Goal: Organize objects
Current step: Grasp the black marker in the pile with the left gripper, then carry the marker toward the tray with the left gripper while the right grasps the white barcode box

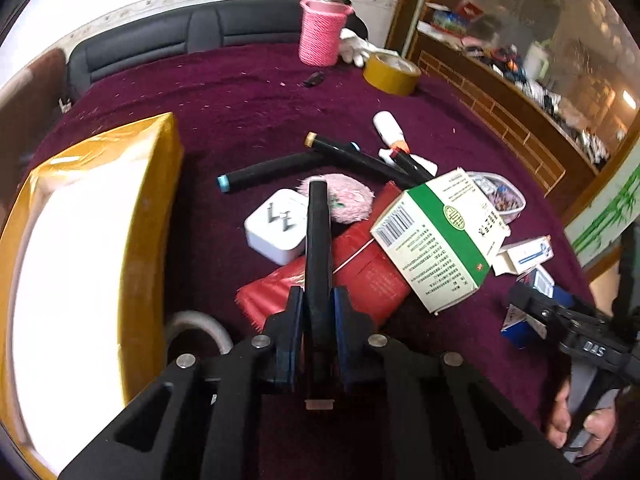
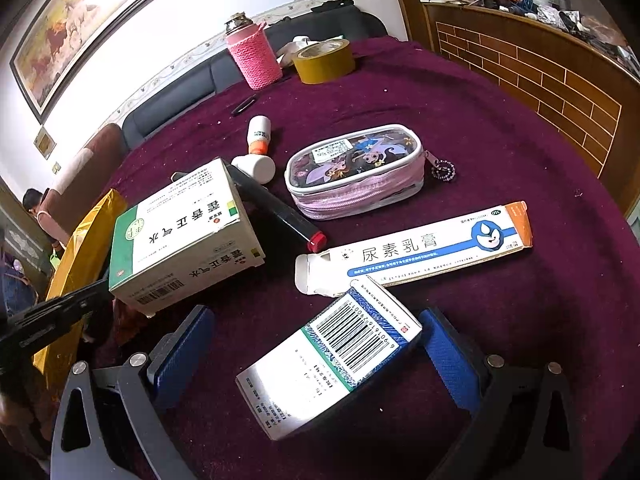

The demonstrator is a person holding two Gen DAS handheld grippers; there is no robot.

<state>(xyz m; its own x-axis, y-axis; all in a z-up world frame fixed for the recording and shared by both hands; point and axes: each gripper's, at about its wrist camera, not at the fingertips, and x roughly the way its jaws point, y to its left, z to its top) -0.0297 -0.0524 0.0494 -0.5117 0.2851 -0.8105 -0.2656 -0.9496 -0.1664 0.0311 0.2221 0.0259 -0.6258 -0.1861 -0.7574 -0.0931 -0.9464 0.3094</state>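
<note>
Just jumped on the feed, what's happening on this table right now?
A person is sorting clutter on a maroon tablecloth with two handheld grippers. The left gripper is shut on a black marker, held above the pile. The right gripper is open, its pads either side of a small blue-and-white box without clamping it. A green-and-white medicine box, a long ointment carton and a pink zip pouch lie unsorted.

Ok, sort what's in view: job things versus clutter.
Job: marker held by left gripper; blue box between the open right gripper fingers; green box; pouch.
Lying about: tape, pink flask.
</note>
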